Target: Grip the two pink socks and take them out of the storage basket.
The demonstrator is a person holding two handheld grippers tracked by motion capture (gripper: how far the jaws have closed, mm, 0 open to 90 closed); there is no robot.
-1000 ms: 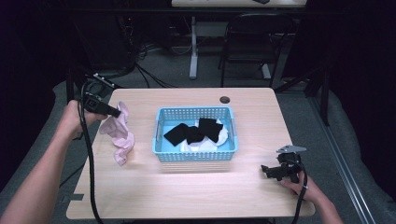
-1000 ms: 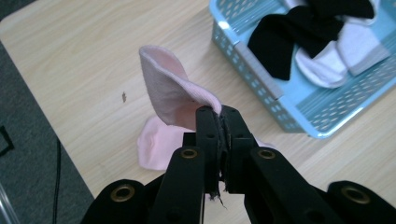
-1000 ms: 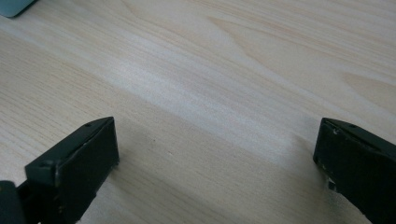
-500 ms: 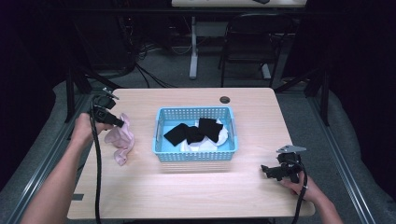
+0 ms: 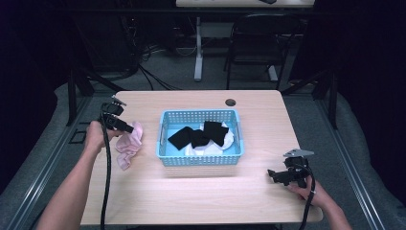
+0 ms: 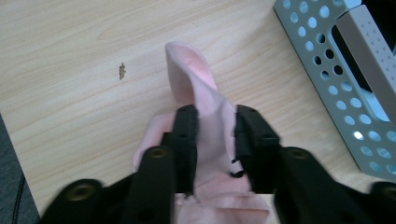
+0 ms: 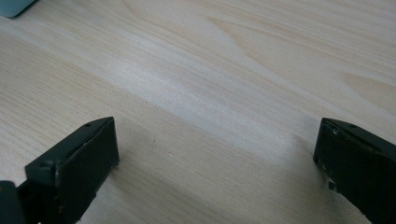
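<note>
Gripping a pink cloth (image 6: 205, 116), the left gripper (image 5: 125, 127) works beside a blue basket (image 5: 199, 159) on a pale wooden table (image 5: 191, 196).
Right gripper (image 5: 275, 175) rests wide open, empty; grey carpet, a dark chair (image 5: 253, 43) beyond.

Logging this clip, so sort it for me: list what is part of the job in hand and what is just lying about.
In the job:
- pink cloth, pinched between the left gripper jaws
- blue basket holding black and white cloths

Lying about:
- right gripper, jaws apart over bare table
- chair behind the table
</note>
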